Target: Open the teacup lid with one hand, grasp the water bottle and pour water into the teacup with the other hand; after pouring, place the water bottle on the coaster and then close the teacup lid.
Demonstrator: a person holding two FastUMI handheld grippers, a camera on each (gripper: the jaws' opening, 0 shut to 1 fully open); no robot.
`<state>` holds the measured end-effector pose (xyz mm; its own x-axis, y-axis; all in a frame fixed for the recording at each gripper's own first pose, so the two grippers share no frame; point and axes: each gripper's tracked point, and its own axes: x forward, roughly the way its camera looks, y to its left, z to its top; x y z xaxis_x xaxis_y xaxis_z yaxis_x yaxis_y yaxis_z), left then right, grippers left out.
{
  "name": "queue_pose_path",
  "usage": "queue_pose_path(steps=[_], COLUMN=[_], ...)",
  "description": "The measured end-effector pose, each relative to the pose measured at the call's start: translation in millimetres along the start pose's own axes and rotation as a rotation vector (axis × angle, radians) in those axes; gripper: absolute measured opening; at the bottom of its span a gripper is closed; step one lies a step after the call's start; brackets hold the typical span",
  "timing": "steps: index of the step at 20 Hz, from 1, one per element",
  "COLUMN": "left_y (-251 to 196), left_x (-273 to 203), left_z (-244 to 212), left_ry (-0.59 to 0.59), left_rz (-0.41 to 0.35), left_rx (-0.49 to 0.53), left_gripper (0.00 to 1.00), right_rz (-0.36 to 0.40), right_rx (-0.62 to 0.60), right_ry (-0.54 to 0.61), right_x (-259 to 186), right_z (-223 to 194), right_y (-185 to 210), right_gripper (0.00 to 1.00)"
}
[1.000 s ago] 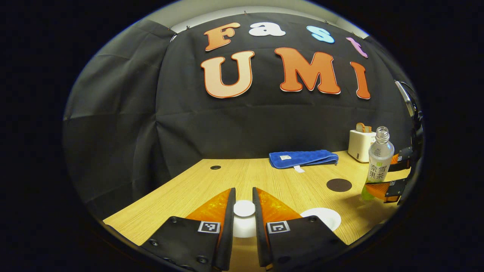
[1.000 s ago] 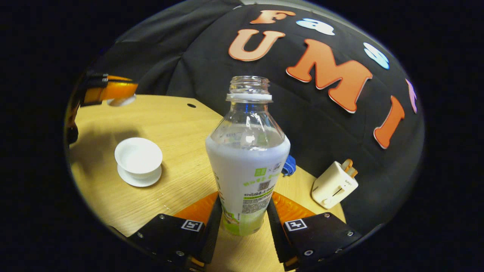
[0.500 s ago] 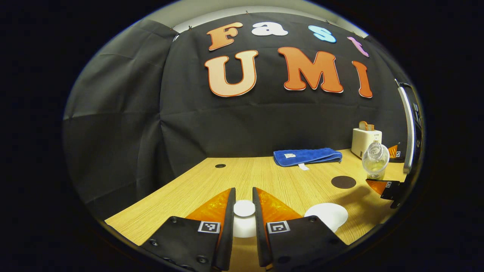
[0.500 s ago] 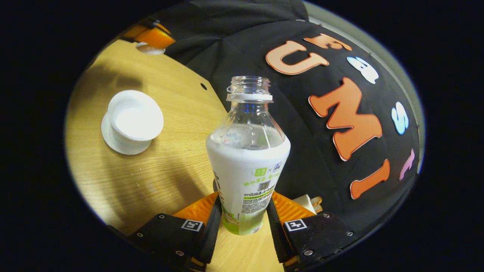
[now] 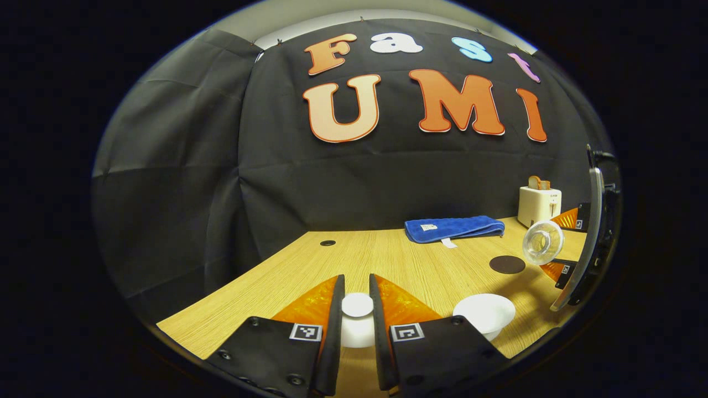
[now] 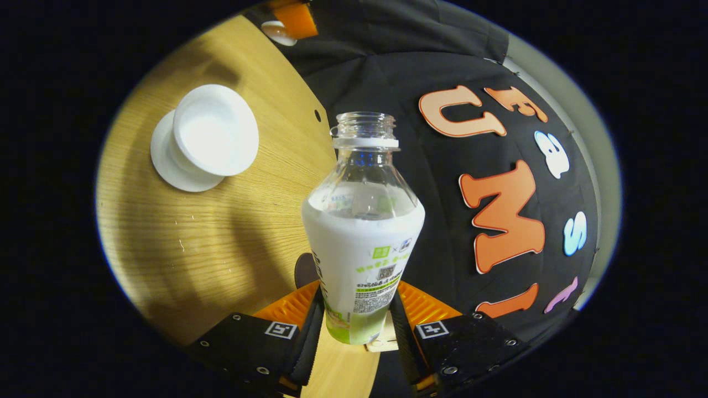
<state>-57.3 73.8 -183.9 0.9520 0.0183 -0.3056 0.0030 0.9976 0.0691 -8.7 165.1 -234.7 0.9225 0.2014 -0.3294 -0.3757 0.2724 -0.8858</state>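
My left gripper is shut on the knob of the white teacup lid, held above the wooden table. The open white teacup on its saucer stands to the right of it. My right gripper is shut on the uncapped water bottle, which has a white and green label. In the left gripper view the bottle is tipped with its mouth toward me, above and right of the cup. The right gripper view has the teacup on its saucer at the upper left. A dark round coaster lies behind the cup.
A folded blue cloth lies near the back wall. A white toaster with a slice in it stands at the back right. A small dark hole marks the table's far left part.
The right gripper has tilted the bottle over from upright until its mouth points toward the cup side. The left gripper holds the lid in the same place.
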Motion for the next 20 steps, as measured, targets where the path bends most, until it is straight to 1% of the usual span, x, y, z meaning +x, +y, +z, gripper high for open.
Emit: queue_pose_path(steps=[4, 5, 6, 7, 9, 12, 15, 16, 17, 18, 19, 20], left_y=[3, 4, 4, 5, 6, 9, 14, 15, 16, 17, 18, 19], left_x=[-1, -2, -2, -1, -2, -1, -4, -4, -4, -3, -3, -4], left_z=[0, -2, -1, -3, -4, -9, -11, -11, -14, -13, -14, -14], left_ry=[0.002, 0.002, 0.003, 0.005, 0.008, 0.019, 0.024, 0.025, 0.028, 0.029, 0.032, 0.032], left_rz=[0.002, 0.003, 0.001, 0.001, 0.001, 0.005, 0.014, 0.016, 0.017, 0.019, 0.019, 0.021], left_rx=[0.002, 0.002, 0.0, -0.001, -0.007, -0.014, -0.018, -0.016, -0.014, -0.013, -0.011, -0.01], left_gripper=[0.31, 0.31, 0.29, 0.31, 0.31, 0.31, 0.31, 0.29, 0.29, 0.31, 0.31, 0.31], right_rz=[0.007, -0.003, -0.013, -0.022, -0.039, -0.076, -0.079, -0.086, -0.097, -0.107, -0.114, -0.116], right_rx=[-0.072, -0.103, -0.133, -0.156, -0.191, -0.277, -0.322, -0.339, -0.359, -0.379, -0.395, -0.406], right_ry=[-0.013, -0.016, -0.018, -0.017, -0.017, -0.031, -0.053, -0.061, -0.068, -0.078, -0.084, -0.091], right_x=[0, 1, 2, 3, 4, 3, 4, 4, 2, 2, 3, 4], right_z=[3, 4, 3, 2, 2, 5, 9, 11, 14, 17, 19, 21], right_y=[-2, -2, -2, -1, -2, -10, -12, -13, -14, -16, -17, -18], right_gripper=[0.64, 0.64, 0.64, 0.64, 0.64, 0.63, 0.63, 0.63, 0.63, 0.6, 0.63, 0.6])
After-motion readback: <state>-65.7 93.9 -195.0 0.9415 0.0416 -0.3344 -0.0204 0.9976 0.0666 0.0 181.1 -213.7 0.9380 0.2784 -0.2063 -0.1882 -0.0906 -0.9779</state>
